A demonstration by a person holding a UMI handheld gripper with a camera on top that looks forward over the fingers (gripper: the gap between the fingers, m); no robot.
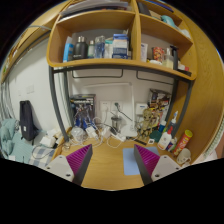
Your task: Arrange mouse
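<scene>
My gripper (113, 151) is open, with nothing between its fingers. The magenta pads (79, 158) show at either side above the wooden desk (105, 170). A light blue mouse mat (131, 161) lies flat on the desk just inside the right finger. A small white rounded thing (44, 153) sits on the desk beyond the left finger; I cannot tell whether it is the mouse.
White cables and small items (100, 132) crowd the back of the desk. Bottles and jars (172, 138) stand at the right. A black bag (26, 120) hangs at the left. Wooden shelves (110, 65) holding boxes and bottles run above the desk.
</scene>
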